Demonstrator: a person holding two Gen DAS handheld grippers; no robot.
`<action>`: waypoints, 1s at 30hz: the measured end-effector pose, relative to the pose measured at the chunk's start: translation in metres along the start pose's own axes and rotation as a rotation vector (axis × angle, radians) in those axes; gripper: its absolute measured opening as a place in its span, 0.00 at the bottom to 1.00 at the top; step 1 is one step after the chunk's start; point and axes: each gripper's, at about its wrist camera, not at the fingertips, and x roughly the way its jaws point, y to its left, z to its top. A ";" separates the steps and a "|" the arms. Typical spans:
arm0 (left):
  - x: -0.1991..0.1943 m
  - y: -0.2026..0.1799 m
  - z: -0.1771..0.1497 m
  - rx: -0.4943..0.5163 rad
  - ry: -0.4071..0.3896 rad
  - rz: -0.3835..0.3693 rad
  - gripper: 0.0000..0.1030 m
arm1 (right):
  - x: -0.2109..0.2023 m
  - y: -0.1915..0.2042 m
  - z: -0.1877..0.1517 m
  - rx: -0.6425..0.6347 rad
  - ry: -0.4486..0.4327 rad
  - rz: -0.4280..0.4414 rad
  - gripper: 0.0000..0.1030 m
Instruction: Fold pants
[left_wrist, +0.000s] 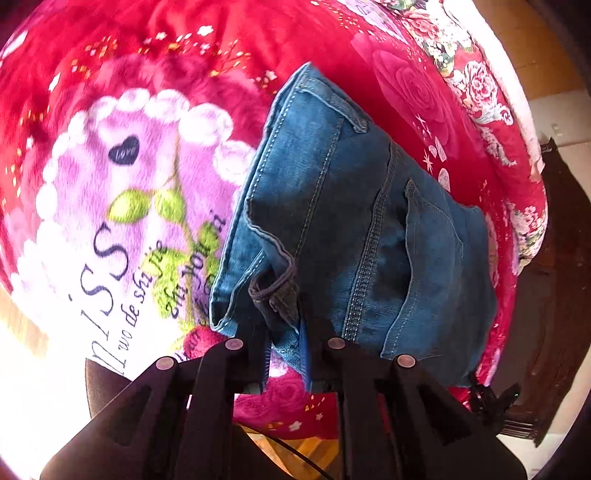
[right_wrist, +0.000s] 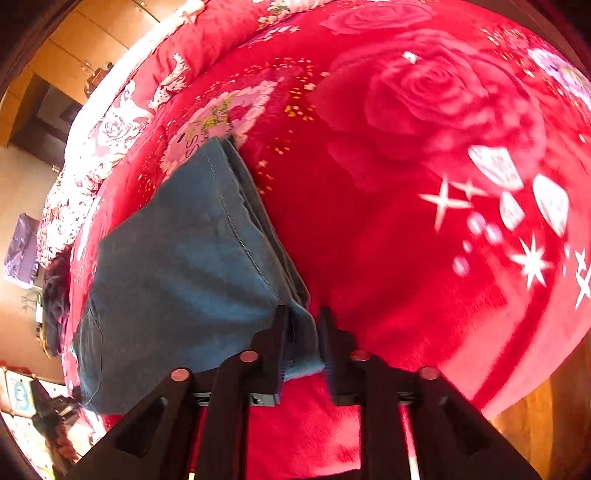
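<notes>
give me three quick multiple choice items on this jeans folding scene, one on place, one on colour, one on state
1. Where do the jeans lie?
A. on a red floral blanket
B. on a wooden floor
C. in a basket

2. What colour are the jeans?
A. black
B. blue
C. white

3. What is the right claw doing?
A. hanging open over bare blanket
B. closed on a denim edge
C. gripping a hanger

Answers:
1. A, red rose-print fabric surrounds the denim on all sides.
2. B, the denim is blue with lighter stitching.
3. B, the folded edge of the jeans sits pinched between its two fingers.
</notes>
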 end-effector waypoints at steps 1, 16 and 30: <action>-0.006 0.003 -0.001 -0.002 -0.006 -0.013 0.15 | -0.005 -0.003 -0.001 0.014 -0.007 0.009 0.23; -0.037 -0.148 0.008 0.293 -0.022 -0.141 0.48 | 0.012 0.053 0.108 -0.029 -0.116 0.156 0.42; 0.177 -0.329 0.037 0.304 0.243 -0.001 0.33 | 0.050 0.102 0.142 -0.240 -0.116 0.029 0.08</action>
